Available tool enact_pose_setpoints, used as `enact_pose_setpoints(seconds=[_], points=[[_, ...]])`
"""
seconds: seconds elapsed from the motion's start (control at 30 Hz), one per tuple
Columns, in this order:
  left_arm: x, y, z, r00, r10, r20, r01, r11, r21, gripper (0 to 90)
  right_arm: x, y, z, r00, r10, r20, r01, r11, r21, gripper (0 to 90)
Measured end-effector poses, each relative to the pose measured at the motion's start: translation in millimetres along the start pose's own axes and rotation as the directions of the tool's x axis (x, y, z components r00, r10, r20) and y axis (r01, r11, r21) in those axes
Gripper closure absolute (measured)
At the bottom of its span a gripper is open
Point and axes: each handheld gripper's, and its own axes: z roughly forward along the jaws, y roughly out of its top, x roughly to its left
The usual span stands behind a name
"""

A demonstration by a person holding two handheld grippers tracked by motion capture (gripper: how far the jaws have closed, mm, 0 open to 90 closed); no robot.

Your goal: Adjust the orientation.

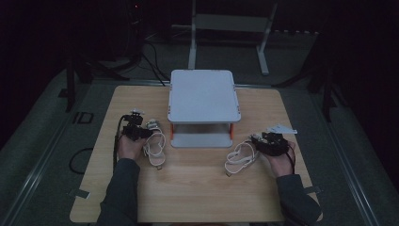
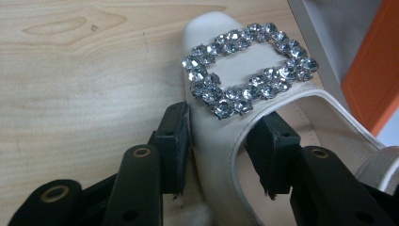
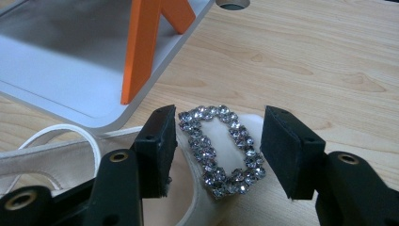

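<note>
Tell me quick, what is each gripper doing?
Left gripper: shut on the left shoe, pinching its side wall by the rhinestone buckle.
Right gripper: open, jaws either side of the right shoe, not pressing.

cream shoes [image 2: 216,136], orange-legged white rack [image 1: 204,96]

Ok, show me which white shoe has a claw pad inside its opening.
The shoe at the left claw: its side wall is clamped, one pad inside. The right claw merely straddles the other shoe's toe.
</note>
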Motion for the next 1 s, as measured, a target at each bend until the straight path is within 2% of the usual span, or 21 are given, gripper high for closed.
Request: enact_pose_setpoints(seconds=[0.2, 0.37, 0.43, 0.5, 0.63, 0.73, 0.77, 0.9, 1.0], points=[[-4.5, -6.7, -18.4, 0.9994, 0.0, -0.035, -0.002, 0.999, -0.044, 52.0, -1.6, -0.1, -0.5, 1.0, 0.008, 0.0, -0.008, 1.0, -0.001, 45.3], [-13.6, -10.4, -46.6, 0.9991, -0.028, -0.033, 0.023, 0.9909, -0.133, 48.9, -2.2, 0.4, -2.5, 0.9999, 0.014, 0.005, -0.014, 1.0, -0.008, 45.1], [-21.1, -13.0, -57.4, 0.9991, -0.025, -0.035, 0.019, 0.9873, -0.158, 48.4, -2.1, -0.1, -2.5, 0.9998, 0.018, 0.005, -0.018, 1.0, -0.008, 45.1], [-27.4, -15.5, -64.0, 0.999, -0.021, -0.04, 0.014, 0.9866, -0.163, 48.2, -1.0, 0.3, -1.9, 0.9999, 0.015, 0.004, -0.015, 1.0, -0.006, 45.0], [-40.2, -22.8, -71.5, 0.9977, -0.03, -0.061, 0.021, 0.9895, -0.143, 48.1, -0.1, 0.4, -2.9, 0.9999, 0.014, -0.001, -0.014, 1.0, -0.009, 44.7], [-46.0, -26.4, -70.7, 0.9975, -0.032, -0.064, 0.023, 0.9915, -0.128, 48.1, -0.9, 0.3, -3.1, 0.9999, 0.016, 0.0, -0.016, 1.0, -0.008, 44.6], [-49.8, -30.9, -67.0, 0.9963, -0.047, -0.073, 0.039, 0.9939, -0.103, 48.1, -1.4, 0.3, -3.3, 0.9999, 0.016, 0.002, -0.016, 1.0, -0.009, 44.5], [-46.3, -35.5, -54.8, 0.9935, -0.091, -0.07, 0.086, 0.9942, -0.065, 48.1, -2.3, 0.8, -5.2, 0.9998, 0.021, 0.002, -0.021, 1.0, -0.016, 43.9], [-44.7, -36.5, -48.6, 0.9932, -0.095, -0.068, 0.092, 0.9949, -0.041, 48.5, -2.3, 0.5, -4.5, 0.9997, 0.022, 0.004, -0.022, 1.0, -0.013, 43.9]])
